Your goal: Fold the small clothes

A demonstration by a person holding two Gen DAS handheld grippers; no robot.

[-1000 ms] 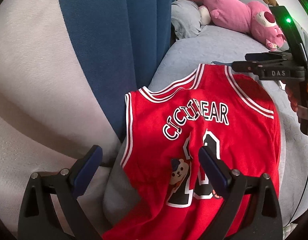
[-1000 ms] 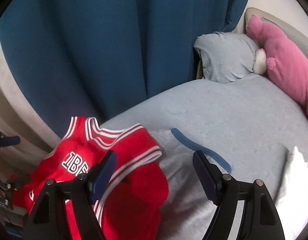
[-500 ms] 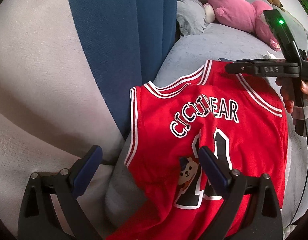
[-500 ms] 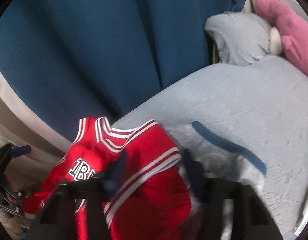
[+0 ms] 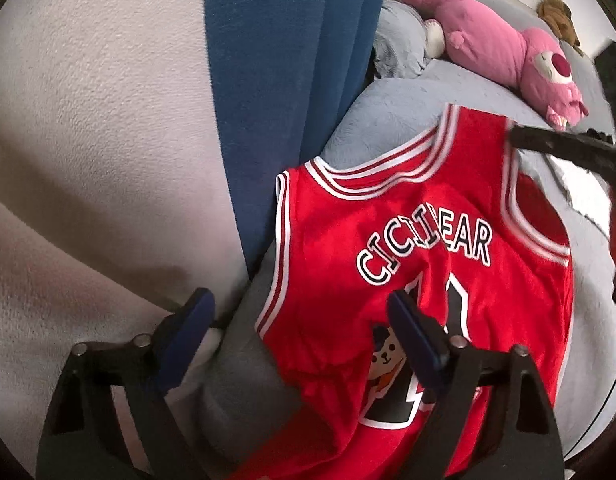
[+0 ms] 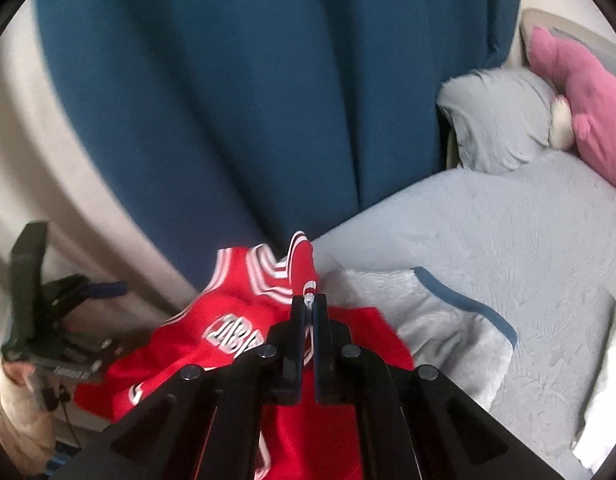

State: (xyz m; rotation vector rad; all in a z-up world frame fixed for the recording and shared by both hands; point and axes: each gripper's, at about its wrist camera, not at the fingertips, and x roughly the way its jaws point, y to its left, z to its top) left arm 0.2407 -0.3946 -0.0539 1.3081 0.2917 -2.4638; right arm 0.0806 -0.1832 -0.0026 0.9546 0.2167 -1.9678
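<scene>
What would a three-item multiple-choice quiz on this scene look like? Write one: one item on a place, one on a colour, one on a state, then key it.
1. Where does the pink plush toy lie?
A. at the far end of the grey bed, past the jersey
B. on the jersey
C. between the left gripper's fingers

2. What colour is the jersey?
A. green with yellow trim
B. red with white-striped trim
C. plain black

3. How do the right gripper fingers stand?
A. wide apart over bare bedding
B. out of view
C. closed on the jersey's striped edge

Key: 1 A, the left wrist view shows it beyond the neckline. 2 B, both views show red cloth with white bands. 3 C, the right wrist view shows trim pinched between them, while the left gripper is open.
</scene>
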